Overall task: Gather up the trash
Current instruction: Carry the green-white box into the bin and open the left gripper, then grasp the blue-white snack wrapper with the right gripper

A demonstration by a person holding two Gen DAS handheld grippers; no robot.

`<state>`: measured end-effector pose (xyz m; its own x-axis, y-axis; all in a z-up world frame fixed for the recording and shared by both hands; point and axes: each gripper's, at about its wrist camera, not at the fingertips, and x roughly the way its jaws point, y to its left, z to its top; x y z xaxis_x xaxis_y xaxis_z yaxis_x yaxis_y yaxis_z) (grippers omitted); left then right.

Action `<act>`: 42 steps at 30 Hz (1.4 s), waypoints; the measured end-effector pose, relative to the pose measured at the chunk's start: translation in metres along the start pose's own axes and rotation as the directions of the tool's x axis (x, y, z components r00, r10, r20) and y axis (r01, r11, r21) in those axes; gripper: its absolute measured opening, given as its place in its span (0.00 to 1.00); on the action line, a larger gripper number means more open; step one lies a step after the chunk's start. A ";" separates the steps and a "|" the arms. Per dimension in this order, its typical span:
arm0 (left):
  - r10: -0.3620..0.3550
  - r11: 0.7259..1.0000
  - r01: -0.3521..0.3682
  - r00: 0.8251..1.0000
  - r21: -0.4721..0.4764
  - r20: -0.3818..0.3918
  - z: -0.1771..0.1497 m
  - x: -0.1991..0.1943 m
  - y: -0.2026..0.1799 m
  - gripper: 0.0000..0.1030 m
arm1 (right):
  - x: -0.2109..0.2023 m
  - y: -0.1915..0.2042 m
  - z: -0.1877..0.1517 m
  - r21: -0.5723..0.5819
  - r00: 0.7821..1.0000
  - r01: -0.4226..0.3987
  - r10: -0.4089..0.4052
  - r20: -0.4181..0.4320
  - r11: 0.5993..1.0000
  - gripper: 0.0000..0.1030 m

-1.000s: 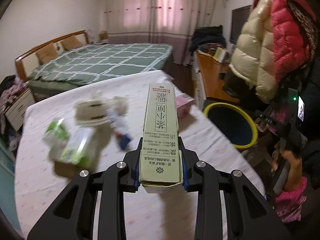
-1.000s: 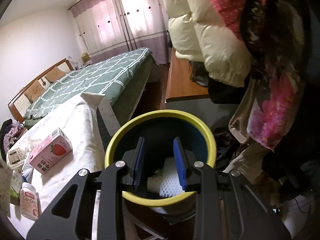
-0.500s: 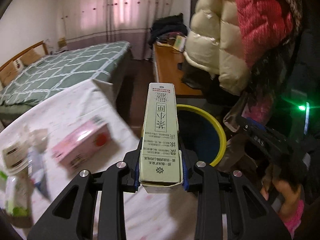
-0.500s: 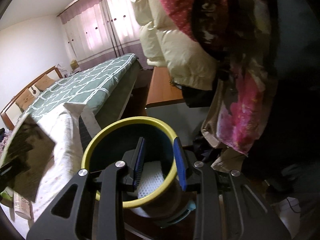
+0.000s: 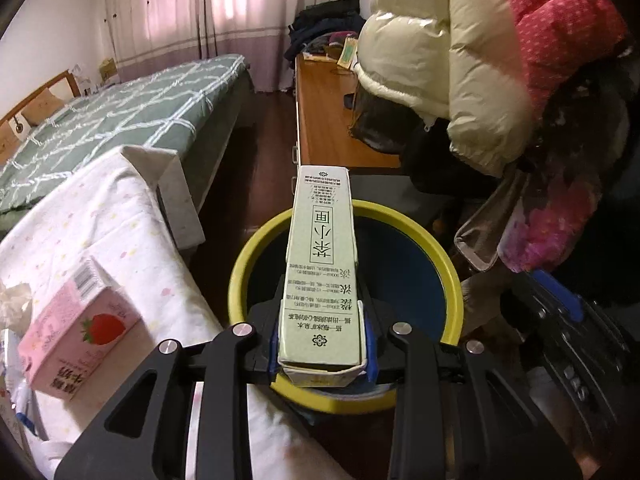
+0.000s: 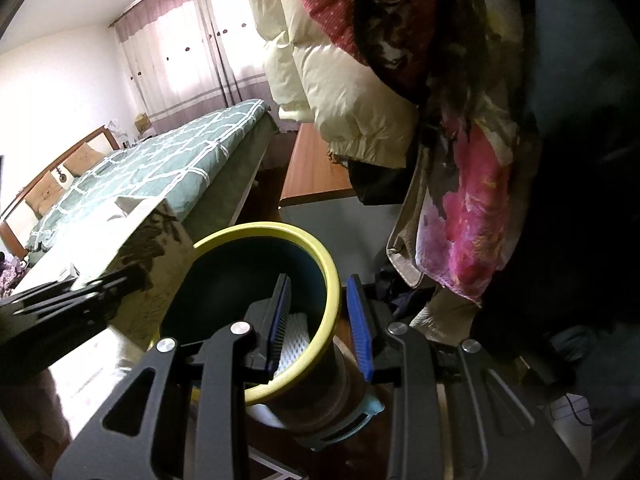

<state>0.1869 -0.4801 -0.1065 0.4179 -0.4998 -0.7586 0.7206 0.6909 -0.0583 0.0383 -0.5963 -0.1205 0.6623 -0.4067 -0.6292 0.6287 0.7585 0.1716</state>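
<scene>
My left gripper [image 5: 322, 344] is shut on a tall pale green tea carton [image 5: 322, 264] and holds it level above the yellow-rimmed dark bin [image 5: 444, 264]. In the right wrist view the carton [image 6: 132, 240] and left gripper come in from the left, at the bin's [image 6: 316, 248] rim. My right gripper [image 6: 320, 312] is open and empty, its fingers either side of the bin's right wall. A white foam net [image 6: 294, 340] lies inside the bin. A pink strawberry milk carton [image 5: 76, 332] lies on the white bedsheet [image 5: 120, 216].
Hanging cream, red and floral coats [image 5: 480, 60] crowd the right side above the bin. A wooden desk [image 5: 332, 120] stands behind the bin. A green quilted bed [image 5: 120, 116] lies beyond. More trash [image 5: 12, 312] sits at the sheet's left edge.
My left gripper swung right with the green carton, from over the sheet to above the bin. My right gripper shifted right, so the bin's wall now sits between its fingers.
</scene>
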 end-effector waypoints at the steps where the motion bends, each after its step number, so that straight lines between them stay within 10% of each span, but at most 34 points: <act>1: 0.000 1.000 0.000 1.000 0.000 -0.008 0.001 0.005 0.000 0.29 | 0.002 0.000 0.001 -0.002 1.000 0.001 -0.001 -0.001 1.000 0.32; 3: 0.014 1.000 -0.014 1.000 0.003 -0.026 0.003 0.014 0.000 0.30 | 0.001 0.002 0.001 -0.004 1.000 0.007 -0.007 0.003 1.000 0.37; 7: 0.061 0.998 -0.060 0.998 -0.022 0.017 -0.001 0.003 0.008 0.76 | -0.004 0.004 0.002 -0.004 1.000 0.004 -0.004 0.016 1.000 0.43; 18: 0.166 0.972 -0.126 0.966 -0.200 0.198 -0.043 -0.158 0.093 0.85 | -0.010 0.042 -0.005 -0.054 0.996 -0.092 0.092 -0.004 0.994 0.48; 27: 0.459 0.841 -0.362 0.871 -0.402 0.176 -0.134 -0.260 0.182 0.89 | -0.019 0.135 -0.036 -0.196 0.961 -0.273 0.258 -0.098 0.942 0.49; 42: 0.544 0.709 -0.405 0.835 -0.578 0.083 -0.243 -0.299 0.265 0.89 | -0.063 0.292 -0.093 -0.393 0.852 -0.524 0.460 -0.250 0.756 0.49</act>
<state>0.1185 -0.0206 -0.0524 0.7870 -0.0845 -0.6112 0.0219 0.9938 -0.1092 0.1423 -0.3022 -0.1009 0.7515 0.1298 -0.6469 -0.0315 0.9864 0.1613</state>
